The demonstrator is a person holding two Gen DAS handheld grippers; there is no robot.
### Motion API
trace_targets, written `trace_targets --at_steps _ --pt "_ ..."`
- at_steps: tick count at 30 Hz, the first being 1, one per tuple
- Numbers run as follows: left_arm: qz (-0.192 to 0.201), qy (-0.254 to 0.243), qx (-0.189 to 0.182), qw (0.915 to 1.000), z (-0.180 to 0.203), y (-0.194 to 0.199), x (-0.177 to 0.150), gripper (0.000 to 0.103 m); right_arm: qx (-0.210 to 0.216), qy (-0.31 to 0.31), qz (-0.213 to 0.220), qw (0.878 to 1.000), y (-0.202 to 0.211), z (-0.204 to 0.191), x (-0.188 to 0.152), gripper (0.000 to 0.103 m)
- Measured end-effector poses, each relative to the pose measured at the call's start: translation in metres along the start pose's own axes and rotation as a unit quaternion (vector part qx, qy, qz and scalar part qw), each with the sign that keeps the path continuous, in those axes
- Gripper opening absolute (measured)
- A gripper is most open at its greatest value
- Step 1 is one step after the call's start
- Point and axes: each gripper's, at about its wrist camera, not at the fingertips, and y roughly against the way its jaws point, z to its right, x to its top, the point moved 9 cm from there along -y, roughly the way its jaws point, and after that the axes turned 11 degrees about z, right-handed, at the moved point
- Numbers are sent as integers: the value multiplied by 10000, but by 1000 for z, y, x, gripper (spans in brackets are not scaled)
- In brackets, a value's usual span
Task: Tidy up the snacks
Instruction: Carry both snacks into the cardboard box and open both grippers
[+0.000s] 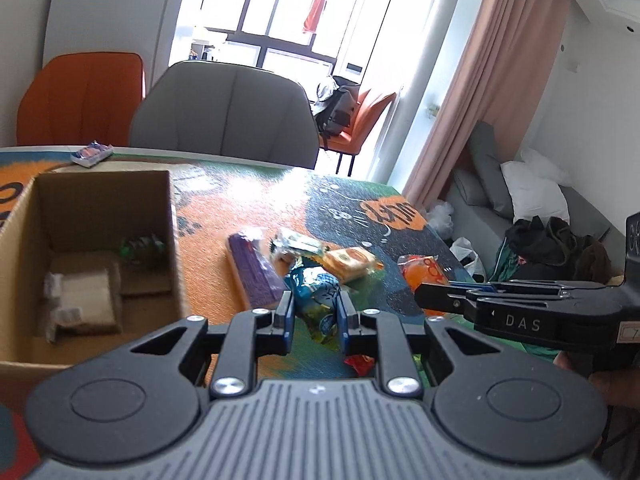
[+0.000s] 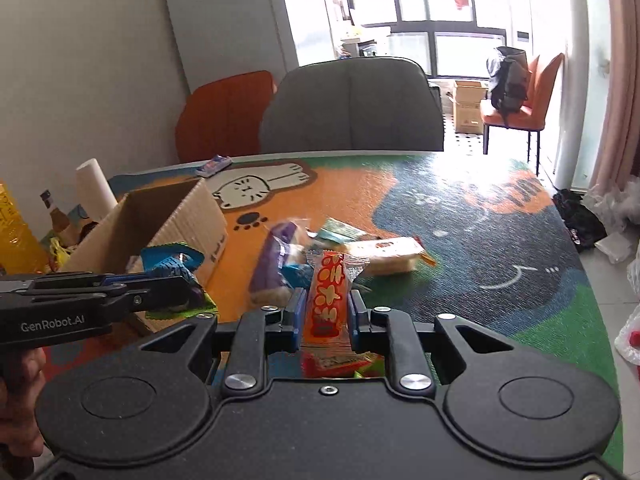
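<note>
My left gripper (image 1: 316,306) is shut on a blue snack packet (image 1: 320,286), held above the table. To its left stands an open cardboard box (image 1: 24,216) with a green packet (image 1: 142,246) and paper scraps inside. My right gripper (image 2: 326,304) is shut on an orange-red packet (image 2: 326,292), upright between its fingers. In the right wrist view the left gripper (image 2: 188,294) with the blue snack packet (image 2: 172,264) hangs beside the cardboard box (image 2: 188,220). On the mat lie a purple packet (image 1: 254,276), a green-white packet (image 1: 296,242) and a yellow cracker packet (image 1: 352,264).
A small blue packet (image 1: 91,154) lies at the table's far edge. A grey chair (image 1: 224,116) and an orange chair (image 1: 80,96) stand behind the table. Bottles and a paper roll (image 2: 94,188) stand left of the box. A sofa (image 1: 500,208) with clutter sits to the right.
</note>
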Motion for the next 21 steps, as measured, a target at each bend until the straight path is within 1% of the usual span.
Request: trace_targets --at_steps 8,15,21 --pt "126 -35 128 9998 -19 12 17 20 185 160 97 9997 -9 -30 19 20" --pt "244 65 291 9993 -44 19 31 20 363 245 117 9990 -21 -55 28 20" --pt "256 161 459 9985 -66 22 35 20 508 336 133 9981 -32 -76 34 20"
